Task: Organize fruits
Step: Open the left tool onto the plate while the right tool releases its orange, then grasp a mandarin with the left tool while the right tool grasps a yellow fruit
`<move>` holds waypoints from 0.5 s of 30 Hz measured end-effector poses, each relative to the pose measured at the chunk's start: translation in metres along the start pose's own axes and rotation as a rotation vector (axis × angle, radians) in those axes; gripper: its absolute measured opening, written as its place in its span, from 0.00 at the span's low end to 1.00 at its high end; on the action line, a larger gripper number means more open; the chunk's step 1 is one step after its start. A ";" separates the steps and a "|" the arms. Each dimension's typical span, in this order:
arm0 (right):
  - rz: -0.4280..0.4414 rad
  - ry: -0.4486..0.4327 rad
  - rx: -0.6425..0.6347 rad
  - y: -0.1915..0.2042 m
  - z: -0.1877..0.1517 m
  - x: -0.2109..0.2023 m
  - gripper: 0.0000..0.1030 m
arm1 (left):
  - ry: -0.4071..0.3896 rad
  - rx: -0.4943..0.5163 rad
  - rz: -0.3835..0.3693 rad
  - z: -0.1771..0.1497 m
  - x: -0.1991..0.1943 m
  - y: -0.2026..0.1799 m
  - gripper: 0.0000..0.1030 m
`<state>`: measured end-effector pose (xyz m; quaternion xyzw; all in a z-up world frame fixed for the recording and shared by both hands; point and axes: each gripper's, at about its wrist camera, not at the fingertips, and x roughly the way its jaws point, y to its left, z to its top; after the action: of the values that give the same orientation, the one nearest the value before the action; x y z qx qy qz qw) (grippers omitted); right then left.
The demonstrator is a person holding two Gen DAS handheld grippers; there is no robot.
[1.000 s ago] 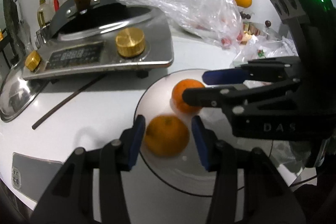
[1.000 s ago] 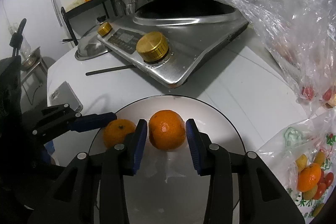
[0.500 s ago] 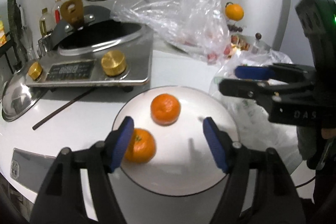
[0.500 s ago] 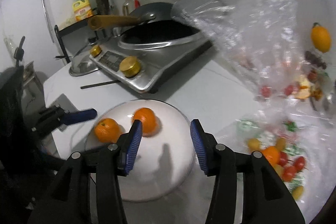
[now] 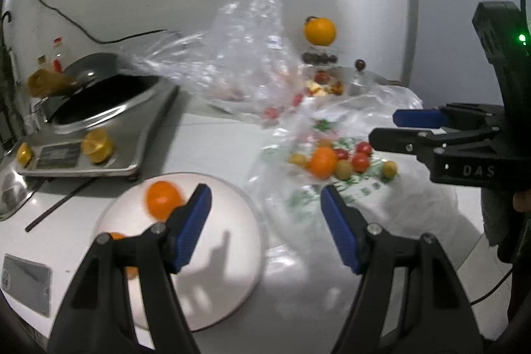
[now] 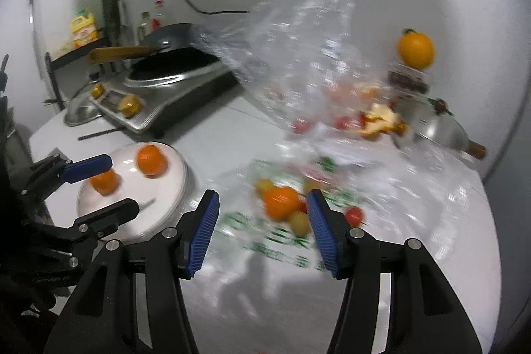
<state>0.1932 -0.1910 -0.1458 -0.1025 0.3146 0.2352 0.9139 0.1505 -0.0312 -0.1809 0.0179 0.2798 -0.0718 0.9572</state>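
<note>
- Left gripper: released, gaping, carrying nothing.
- Right gripper: jaws just widening, gripping nothing.
- Round white plate: holding two orange tangerines.
- Clear plastic bag lying on table: containing another tangerine, small tomatoes.

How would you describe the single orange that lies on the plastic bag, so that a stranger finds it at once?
Start from the white plate with two oranges and look to the printed plastic bag spread flat beside it on the counter. On it lies a cluster of small fruits. The orange is the largest piece there, among small red and yellow fruits.
</note>
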 end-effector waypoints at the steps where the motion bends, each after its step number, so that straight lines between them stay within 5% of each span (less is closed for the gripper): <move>1: -0.013 -0.002 0.002 -0.006 -0.003 -0.002 0.57 | 0.004 0.001 -0.006 0.001 0.005 -0.009 0.68; 9: -0.089 0.011 0.011 -0.046 -0.028 0.001 0.57 | 0.006 0.032 -0.020 0.010 0.027 -0.049 0.68; 15: -0.081 0.085 0.025 -0.067 -0.047 0.022 0.57 | 0.105 0.092 -0.069 0.018 0.059 -0.069 0.68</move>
<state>0.2171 -0.2570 -0.1935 -0.1135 0.3519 0.1896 0.9096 0.1992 -0.1082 -0.1973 0.0559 0.3263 -0.1164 0.9364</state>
